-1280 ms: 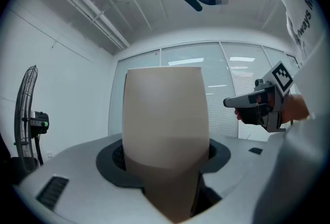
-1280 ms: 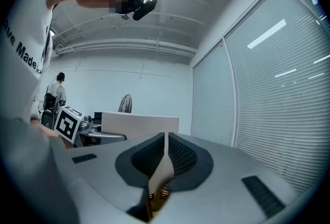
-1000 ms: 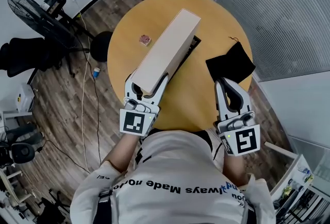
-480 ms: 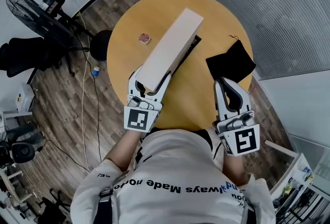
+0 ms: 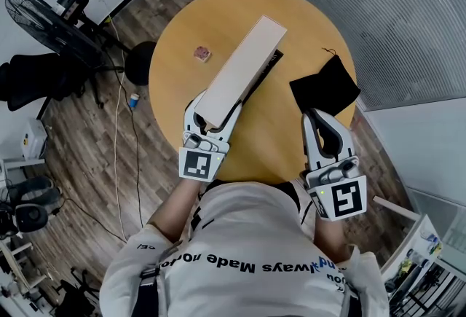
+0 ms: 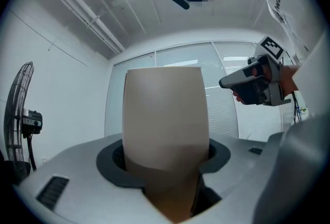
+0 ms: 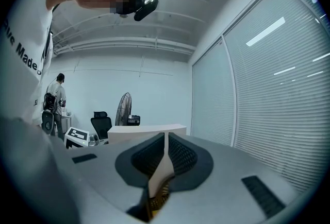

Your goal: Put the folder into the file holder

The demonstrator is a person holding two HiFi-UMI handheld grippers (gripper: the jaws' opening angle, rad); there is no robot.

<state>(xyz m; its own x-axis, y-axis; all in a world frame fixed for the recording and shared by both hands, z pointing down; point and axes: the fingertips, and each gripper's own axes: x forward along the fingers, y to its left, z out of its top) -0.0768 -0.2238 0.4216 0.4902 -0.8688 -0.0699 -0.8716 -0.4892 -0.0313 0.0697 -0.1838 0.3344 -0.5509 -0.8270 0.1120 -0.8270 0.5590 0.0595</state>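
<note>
Item: folder (image 5: 237,75); thick, box-shaped, matte beige board with squared edges; we find its near end clamped between the widely spread jaws of the left gripper (image 5: 213,110), the rest running level and straight ahead of that gripper over the table (image 5: 291,9); in the left gripper view its end face fills the gap between the dark pads (image 6: 111,158).

File holder (image 5: 271,63); black, apparently mesh; only a sliver shows past the folder's right edge, below it and ahead of the left gripper; we cannot tell whether folder and holder touch.

Step in hand, as we judge it: bringing the folder over the holder, insertion not yet done; the next move calls for lining the folder's long edge with the slot, lowering it squarely, then letting go.

Right gripper (image 5: 317,119); jaws together on nothing; idle, off to the right of the left one; a black fabric pouch (image 5: 325,88), soft and creased, lies just ahead of its tips.

Also on the round, smooth wooden table: a small pinkish block (image 5: 202,54), left of the folder.
</note>
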